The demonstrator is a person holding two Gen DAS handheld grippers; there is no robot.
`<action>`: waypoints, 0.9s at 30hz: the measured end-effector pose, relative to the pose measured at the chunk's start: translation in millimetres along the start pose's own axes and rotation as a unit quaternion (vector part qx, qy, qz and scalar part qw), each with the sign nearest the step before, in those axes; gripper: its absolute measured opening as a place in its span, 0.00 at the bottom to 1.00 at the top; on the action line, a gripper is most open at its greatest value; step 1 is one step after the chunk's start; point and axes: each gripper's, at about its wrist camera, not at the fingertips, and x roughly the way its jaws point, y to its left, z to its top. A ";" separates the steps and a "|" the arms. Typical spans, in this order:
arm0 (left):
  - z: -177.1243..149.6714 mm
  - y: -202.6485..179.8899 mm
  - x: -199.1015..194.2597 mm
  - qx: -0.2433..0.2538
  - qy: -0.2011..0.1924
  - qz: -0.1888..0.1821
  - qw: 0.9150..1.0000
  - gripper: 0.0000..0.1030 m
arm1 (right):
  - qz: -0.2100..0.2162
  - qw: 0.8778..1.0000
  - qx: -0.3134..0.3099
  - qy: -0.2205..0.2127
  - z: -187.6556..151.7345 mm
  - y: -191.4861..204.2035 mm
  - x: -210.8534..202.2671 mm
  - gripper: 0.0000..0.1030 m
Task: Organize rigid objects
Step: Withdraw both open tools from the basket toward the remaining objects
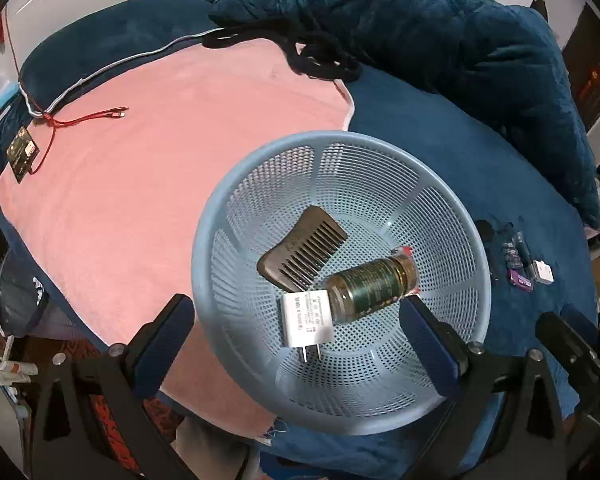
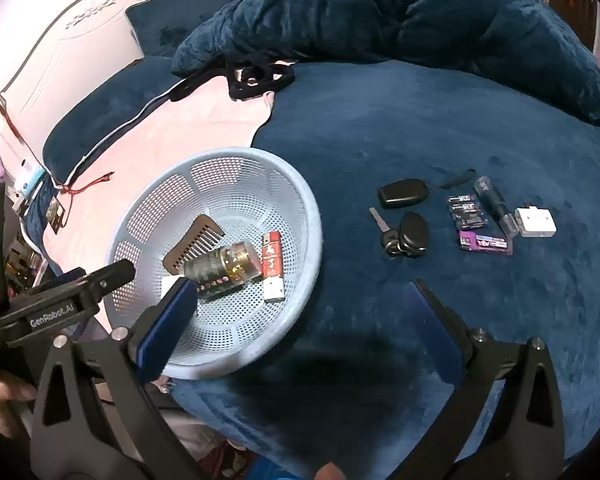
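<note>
Round perforated plastic basket [image 2: 300, 216] holding toothed comb [image 2: 194, 246], glossy bottle [image 2: 224, 266]; both grippers [image 1: 296, 332] [image 2: 300, 312] spread wide, empty.

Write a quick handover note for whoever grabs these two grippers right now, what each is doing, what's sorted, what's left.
Left gripper: open, empty, hovering over the blue basket.
Right gripper: open, empty, above the basket's near-right rim.
Done, in the basket: comb, bottle, white charger plug, red and white lighter.
Left, on the blue blanket right of the basket: black key fob, key bunch, two small packets, clear tube, white adapter.
</note>
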 end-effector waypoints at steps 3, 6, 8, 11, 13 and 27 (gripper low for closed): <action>-1.6 -5.4 -1.2 0.005 -0.001 -0.002 1.000 1.00 | -0.003 1.000 0.005 -0.001 -0.9 -4.1 -2.4 1.00; -3.2 -11.2 -2.3 0.012 -0.001 -0.003 1.000 1.00 | -0.005 1.000 0.008 -0.002 -2.3 -7.4 -4.8 1.00; -4.2 -15.4 -2.9 0.018 0.000 -0.004 1.000 1.00 | -0.007 1.000 0.011 -0.004 -3.2 -10.9 -7.0 1.00; -5.9 -21.2 -3.8 0.024 0.000 -0.005 1.000 1.00 | -0.011 1.000 0.018 -0.007 -4.7 -16.5 -10.9 1.00; -6.8 -25.1 -5.0 0.026 0.000 -0.005 1.000 1.00 | -0.012 1.000 0.021 -0.008 -6.2 -20.2 -13.5 1.00; -12.6 -55.4 -9.5 0.055 -0.002 -0.010 0.998 1.00 | -0.026 0.998 0.047 -0.018 -13.4 -47.0 -30.3 1.00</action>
